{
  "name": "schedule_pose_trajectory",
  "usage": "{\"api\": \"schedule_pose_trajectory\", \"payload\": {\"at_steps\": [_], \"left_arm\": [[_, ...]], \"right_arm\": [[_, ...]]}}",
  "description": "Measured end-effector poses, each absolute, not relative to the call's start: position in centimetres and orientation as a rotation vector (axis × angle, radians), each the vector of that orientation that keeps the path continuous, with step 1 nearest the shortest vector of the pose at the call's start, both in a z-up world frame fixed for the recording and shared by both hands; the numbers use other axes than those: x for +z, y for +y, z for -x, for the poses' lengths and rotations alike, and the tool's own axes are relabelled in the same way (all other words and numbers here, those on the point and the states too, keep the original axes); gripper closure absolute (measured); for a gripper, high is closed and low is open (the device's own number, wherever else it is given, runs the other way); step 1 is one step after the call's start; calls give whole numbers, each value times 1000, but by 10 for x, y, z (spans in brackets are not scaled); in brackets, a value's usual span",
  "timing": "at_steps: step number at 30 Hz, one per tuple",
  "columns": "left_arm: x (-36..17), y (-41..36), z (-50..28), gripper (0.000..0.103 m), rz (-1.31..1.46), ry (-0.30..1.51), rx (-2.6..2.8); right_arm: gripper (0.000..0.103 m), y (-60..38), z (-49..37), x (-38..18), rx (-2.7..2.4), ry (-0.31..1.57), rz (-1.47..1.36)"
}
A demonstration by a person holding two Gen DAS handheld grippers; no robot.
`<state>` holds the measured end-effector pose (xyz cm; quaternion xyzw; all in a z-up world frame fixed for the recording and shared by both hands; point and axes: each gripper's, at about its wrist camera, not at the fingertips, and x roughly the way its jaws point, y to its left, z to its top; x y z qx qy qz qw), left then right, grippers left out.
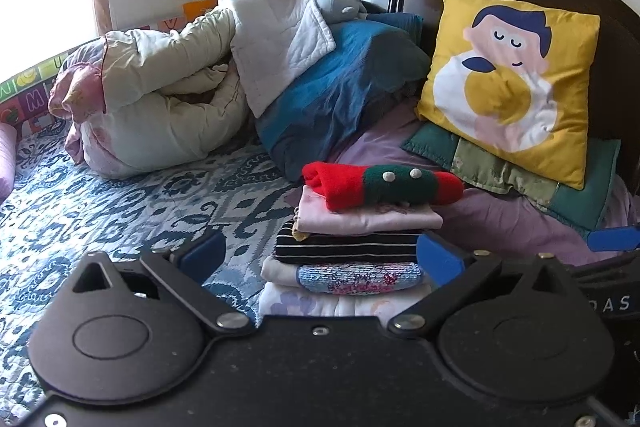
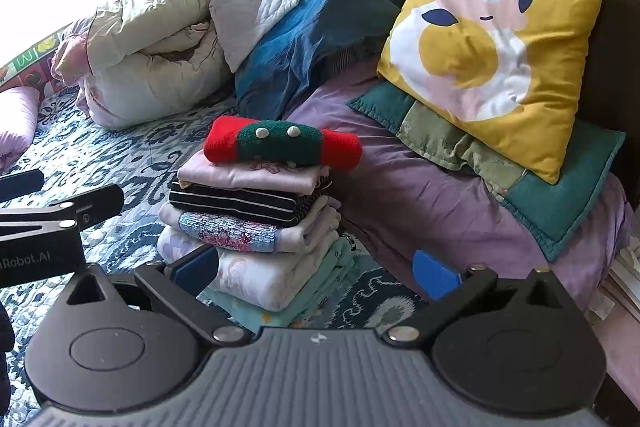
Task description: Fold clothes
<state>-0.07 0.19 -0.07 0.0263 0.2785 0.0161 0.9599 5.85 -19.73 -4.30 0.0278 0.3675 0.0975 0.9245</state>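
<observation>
Two grippers are held low in front of a stack of folded clothes on the bed; the left gripper (image 1: 320, 257) is spread as wide as it goes, with nothing pressed between its blue pads (image 1: 202, 254), though the lower layers of the stack are seen in the gap between them; the right gripper (image 2: 318, 269) is likewise fully spread and empty, its left pad just in front of the pale floral layer near the bottom of the stack. The stack of folded clothes (image 2: 256, 203) is set on the patterned blue-and-white bedspread (image 1: 100, 187); a red and green knit (image 1: 380, 185) is rolled on top, above a pink piece, a black striped piece (image 1: 348, 247), a pale piece with a blue knitted panel, and paler layers below. Behind it a crumpled cream quilt (image 1: 160, 99) and a blue blanket (image 1: 340, 83) are heaped; a yellow cushion (image 2: 492, 55) is leaned against the dark headboard, over a green-edged pillow and a purple sheet.

No unfolded garment can be made out, so the folding is judged nearly or wholly done. The main risk is judged to be the stack itself: it is tall, its layers are offset toward one side in the right view, and the rolled knit is perched loosely; a nudge from either pad could topple it, or the knit could be rolled off onto the purple sheet.
</observation>
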Motion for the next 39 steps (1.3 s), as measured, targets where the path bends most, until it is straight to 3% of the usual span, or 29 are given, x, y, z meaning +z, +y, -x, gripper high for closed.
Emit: {"api": "schedule_pose_trajectory", "payload": {"at_steps": [39], "left_arm": [[2,-2,2,0,-61,555,40]], "right_arm": [[0,-202,-57,-41,202,754,-66]]}}
